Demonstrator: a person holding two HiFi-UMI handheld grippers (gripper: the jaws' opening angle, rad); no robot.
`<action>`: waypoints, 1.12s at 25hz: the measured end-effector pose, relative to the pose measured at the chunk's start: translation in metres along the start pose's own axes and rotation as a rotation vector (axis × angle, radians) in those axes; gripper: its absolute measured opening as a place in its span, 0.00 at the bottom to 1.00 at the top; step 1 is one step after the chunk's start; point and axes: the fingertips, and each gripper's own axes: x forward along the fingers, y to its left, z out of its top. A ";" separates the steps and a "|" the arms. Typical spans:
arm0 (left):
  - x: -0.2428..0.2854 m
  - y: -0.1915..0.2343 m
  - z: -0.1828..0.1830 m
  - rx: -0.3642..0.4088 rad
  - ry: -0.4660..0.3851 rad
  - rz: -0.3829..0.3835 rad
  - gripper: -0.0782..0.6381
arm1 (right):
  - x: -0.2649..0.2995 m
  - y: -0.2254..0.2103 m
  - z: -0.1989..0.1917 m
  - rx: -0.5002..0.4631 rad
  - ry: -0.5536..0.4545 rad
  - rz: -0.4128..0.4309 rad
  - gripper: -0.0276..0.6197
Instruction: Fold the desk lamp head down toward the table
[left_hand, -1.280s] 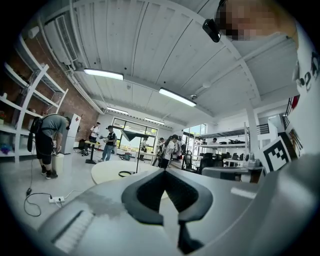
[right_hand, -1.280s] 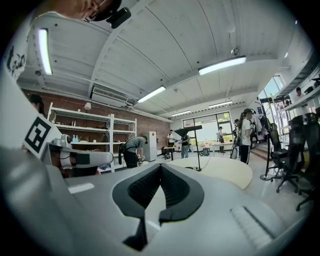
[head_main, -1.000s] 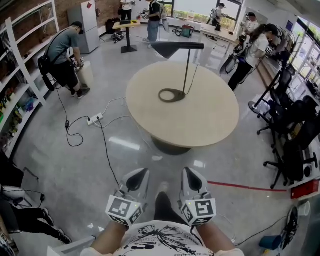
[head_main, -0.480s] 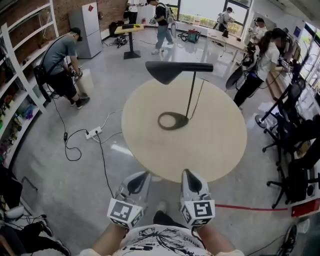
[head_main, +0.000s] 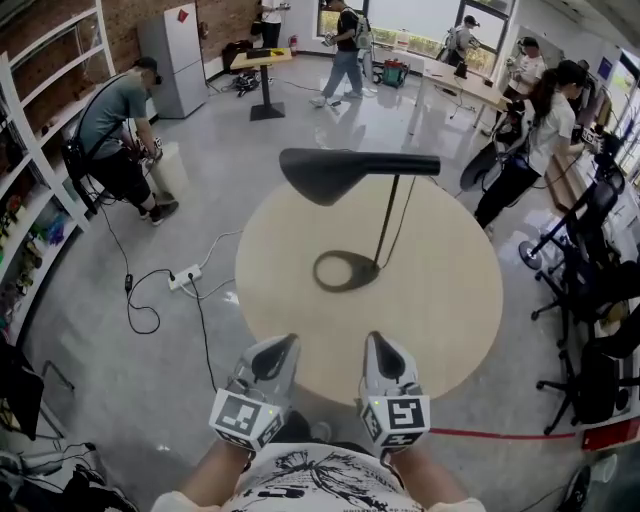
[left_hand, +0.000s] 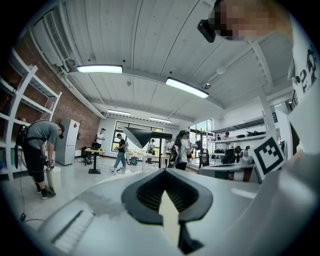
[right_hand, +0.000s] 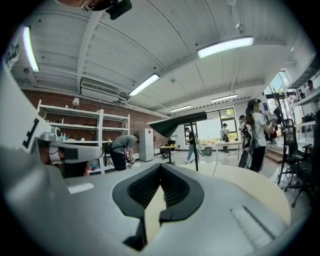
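Both the left gripper (head_main: 283, 345) and right gripper (head_main: 377, 342) hover at the table (head_main: 440, 300) near edge, lower centre, fingers (left_hand: 145, 195) clenched on nothing. Desk lamp (head_main: 330, 170) stands centre-frame, open tabletop around it.

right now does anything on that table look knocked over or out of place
Nothing stands out. The desk lamp stands upright on the round table, its head level and its ring base flat. The left gripper and right gripper are shut, empty, short of it.

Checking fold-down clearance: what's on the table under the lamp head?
Only the lamp's own ring base sits on the round table below the lamp head; the rest looks bare. In the head view the head covers part of the table's far edge.
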 end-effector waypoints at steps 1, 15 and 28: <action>0.004 0.005 -0.002 0.009 0.008 0.002 0.12 | 0.005 0.002 0.000 0.002 0.000 0.005 0.06; 0.092 0.080 0.025 -0.008 -0.002 -0.109 0.12 | 0.096 -0.022 0.024 -0.018 0.026 -0.088 0.06; 0.156 0.138 0.126 0.033 -0.114 -0.174 0.12 | 0.179 -0.031 0.065 -0.074 0.041 -0.051 0.06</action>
